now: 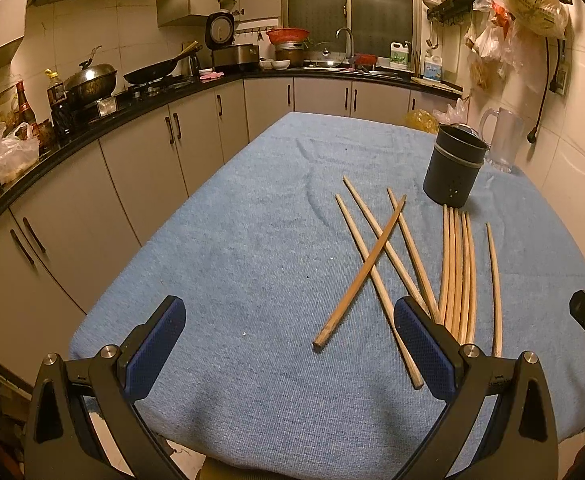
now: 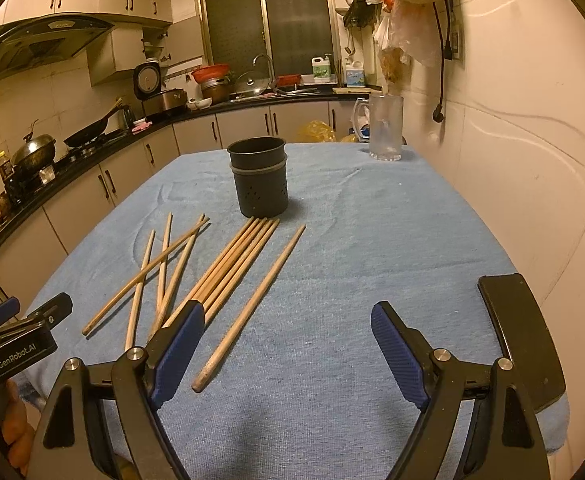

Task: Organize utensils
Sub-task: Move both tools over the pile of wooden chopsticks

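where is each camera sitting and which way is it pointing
Left wrist: sits on the left gripper, angled down across the blue-clothed table toward the kitchen counter; its own open jaws frame the crossed chopsticks, with the right gripper's tip at the far right edge.
Right wrist: sits on the right gripper, facing the same way from further right; its open jaws show, plus the left gripper and fingers low at the left edge.
Shared: the dark holder, the bundle of chopsticks, the clear jug.
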Motion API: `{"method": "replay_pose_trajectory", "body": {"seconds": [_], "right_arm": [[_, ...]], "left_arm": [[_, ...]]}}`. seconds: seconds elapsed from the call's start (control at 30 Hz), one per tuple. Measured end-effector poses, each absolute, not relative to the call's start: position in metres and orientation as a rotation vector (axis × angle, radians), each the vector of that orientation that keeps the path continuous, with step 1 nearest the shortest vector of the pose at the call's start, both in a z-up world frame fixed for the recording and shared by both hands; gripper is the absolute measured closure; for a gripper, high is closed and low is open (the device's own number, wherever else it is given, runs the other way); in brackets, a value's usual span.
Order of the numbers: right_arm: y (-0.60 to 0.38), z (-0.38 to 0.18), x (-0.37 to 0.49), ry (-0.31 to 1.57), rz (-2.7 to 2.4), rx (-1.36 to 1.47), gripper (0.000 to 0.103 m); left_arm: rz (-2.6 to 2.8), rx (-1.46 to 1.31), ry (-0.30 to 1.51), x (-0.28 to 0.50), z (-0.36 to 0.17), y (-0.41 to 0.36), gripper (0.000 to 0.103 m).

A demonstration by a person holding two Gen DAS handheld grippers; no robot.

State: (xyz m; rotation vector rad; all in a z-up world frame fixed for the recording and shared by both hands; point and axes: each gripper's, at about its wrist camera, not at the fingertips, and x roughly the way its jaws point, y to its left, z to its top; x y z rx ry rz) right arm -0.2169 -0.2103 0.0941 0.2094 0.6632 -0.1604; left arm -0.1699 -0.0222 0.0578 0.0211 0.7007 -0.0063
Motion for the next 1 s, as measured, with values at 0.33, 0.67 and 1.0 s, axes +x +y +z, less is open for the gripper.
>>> {"method": "replay_pose_trajectory", "body": {"seconds": [0.33,0.67,1.0], "right_arm": [[-0.214,0.089,-0.211,0.690,-0.143,0.243,0.024],[-0.211,0.085,-0.210,0.704,-0.133,0.240,0.025],[-0.215,0.081,-0.207,0.727,-0.131,0.263,0.033]], "left_arm": [[-0.019,0.012,0.744,-0.162,0.052,-0.019,0.000],[-0.030,0.020,0.747,-0.163,0.050,-0.021,0.000],[-0.055,0.007,0.755,-0.162,0.050,-0.021,0.000]]}}
